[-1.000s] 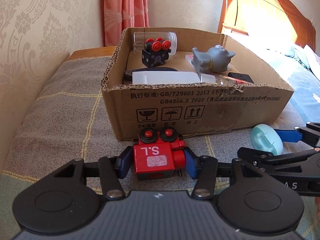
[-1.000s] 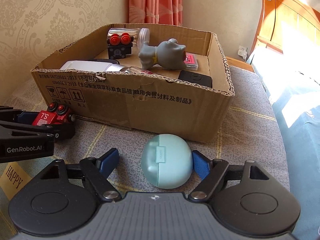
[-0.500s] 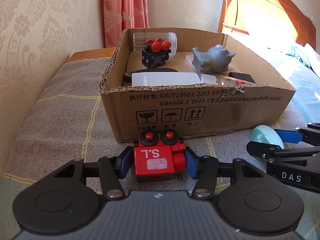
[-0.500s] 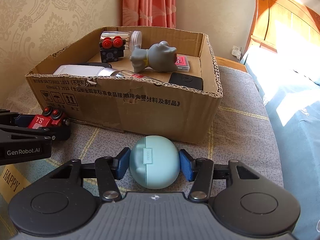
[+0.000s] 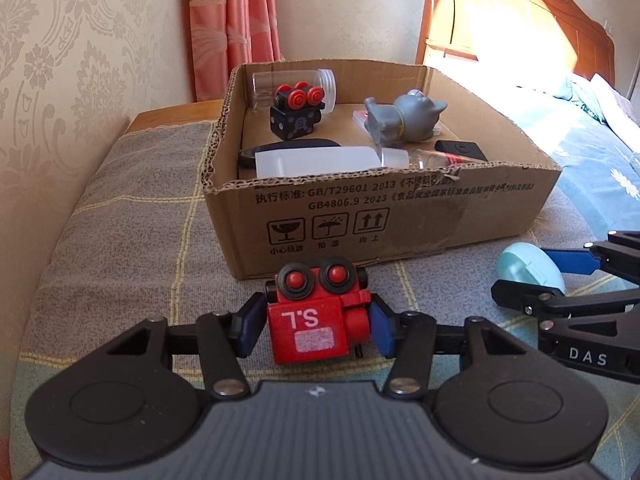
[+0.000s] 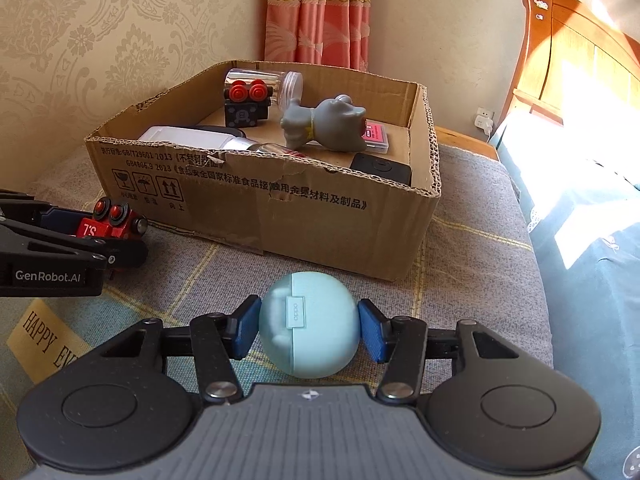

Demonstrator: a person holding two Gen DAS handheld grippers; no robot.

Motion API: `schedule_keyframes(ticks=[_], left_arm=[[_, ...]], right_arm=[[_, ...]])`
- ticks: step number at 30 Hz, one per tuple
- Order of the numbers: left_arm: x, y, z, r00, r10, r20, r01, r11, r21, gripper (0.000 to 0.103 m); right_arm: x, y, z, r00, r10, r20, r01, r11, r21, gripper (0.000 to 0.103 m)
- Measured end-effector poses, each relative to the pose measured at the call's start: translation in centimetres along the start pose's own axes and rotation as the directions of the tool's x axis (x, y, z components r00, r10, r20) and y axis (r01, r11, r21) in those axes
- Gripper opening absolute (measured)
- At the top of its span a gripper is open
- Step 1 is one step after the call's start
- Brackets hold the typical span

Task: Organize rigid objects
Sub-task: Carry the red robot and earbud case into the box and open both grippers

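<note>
My left gripper [image 5: 314,328] is shut on a red toy robot block [image 5: 316,320] with two red knobs on top, held just above the checked blanket in front of the cardboard box [image 5: 400,212]. My right gripper [image 6: 308,326] is shut on a pale teal round earbud case [image 6: 308,324], its blue pads pressing both sides. In the right wrist view the red block [image 6: 108,222] and the left gripper [image 6: 116,252] show at the left edge. The teal case [image 5: 528,268] and the right gripper [image 5: 536,276] show at the right of the left wrist view.
The box [image 6: 280,204] holds a black toy block with red knobs [image 5: 298,118], a clear jar [image 5: 292,84], a grey animal figure [image 5: 404,120], a white bottle [image 5: 316,162], a pink card [image 6: 376,136] and a black device [image 6: 380,168]. A wooden headboard [image 5: 520,28] and blue bedding [image 6: 592,260] lie to the right.
The right gripper's jaws closed onto the teal case, which now sits a little higher off the blanket. The left gripper kept its hold on the red block, lifted slightly.
</note>
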State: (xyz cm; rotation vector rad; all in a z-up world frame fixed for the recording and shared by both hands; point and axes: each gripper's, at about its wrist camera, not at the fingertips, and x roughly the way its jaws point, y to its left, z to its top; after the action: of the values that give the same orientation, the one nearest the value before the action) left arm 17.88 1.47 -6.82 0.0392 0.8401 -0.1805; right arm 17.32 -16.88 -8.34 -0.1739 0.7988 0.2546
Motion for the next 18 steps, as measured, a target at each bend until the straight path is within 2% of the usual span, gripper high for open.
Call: schedule_keyframes(ticks=[5,12,18], left_arm=[[-1.7,-0.5,0.5,0.999,-0.032,0.005,0.032,0.998,0.046,0.054],[-3.9,-0.5,2.1,0.997,-0.043,0.065,0.039,0.997,0.065,0.054],[-4.3,0.0,4.0,0.993,-0.035,0.113,0.027,0.997,0.071,0.054]], right_arm=[[-2.0,0.0,0.9,1.0,0.017,0.024,-0.016,0.999,-0.044,0.058],[-4.9,-0.2,3.6,0.995,0.045,0.091,-0.035,0.994,-0.101,0.058],[-4.2,-1.0,7.1,0.99,0.045,0.136,-0.03,0.994,-0.105,0.058]])
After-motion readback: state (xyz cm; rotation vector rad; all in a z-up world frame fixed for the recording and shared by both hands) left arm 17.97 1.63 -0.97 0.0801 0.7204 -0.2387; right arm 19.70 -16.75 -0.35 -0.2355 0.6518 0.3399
